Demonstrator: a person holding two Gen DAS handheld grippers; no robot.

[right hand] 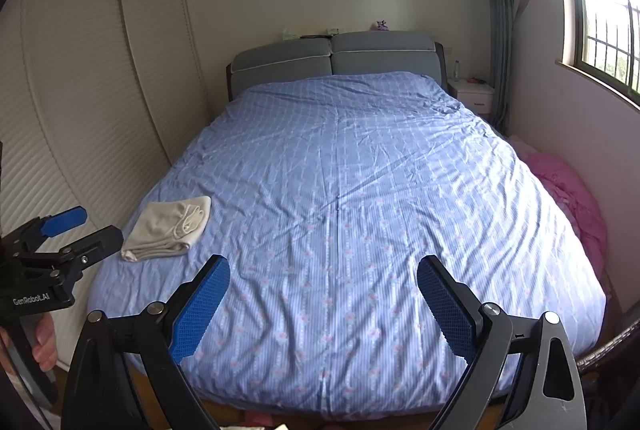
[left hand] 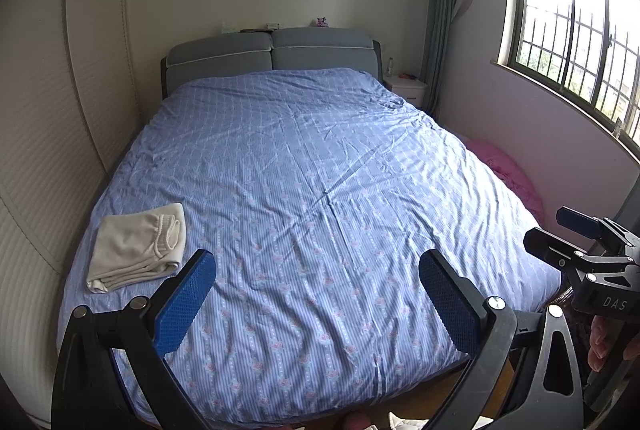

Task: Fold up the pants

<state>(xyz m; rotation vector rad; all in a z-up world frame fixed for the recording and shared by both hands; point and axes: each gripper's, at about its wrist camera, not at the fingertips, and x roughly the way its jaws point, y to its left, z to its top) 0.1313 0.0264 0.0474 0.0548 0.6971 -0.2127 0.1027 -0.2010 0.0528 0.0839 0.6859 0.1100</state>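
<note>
Pants [left hand: 138, 248], cream-coloured, lie as a compact folded bundle near the foot-left corner of the bed [left hand: 320, 169], on the blue patterned cover. Left gripper [left hand: 316, 294] and right gripper [right hand: 324, 294] hang above the foot of the bed, both with jaws spread wide and holding nothing; neither touches the cloth. Judged from the tidy bundle, the folding looks complete or nearly so. Any remaining step calls for approaching the bundle from above, pinching only the top layer at an edge, and pressing flat without dragging the cover into wrinkles. Surroundings: a grey headboard [left hand: 272, 57], a white nightstand [left hand: 406, 87], a barred window [left hand: 576, 41], a louvred wardrobe [right hand: 100, 89] to the left, and pink bedding [right hand: 572, 197] beside the bed. Nothing lies between the grippers and the bundle.
</note>
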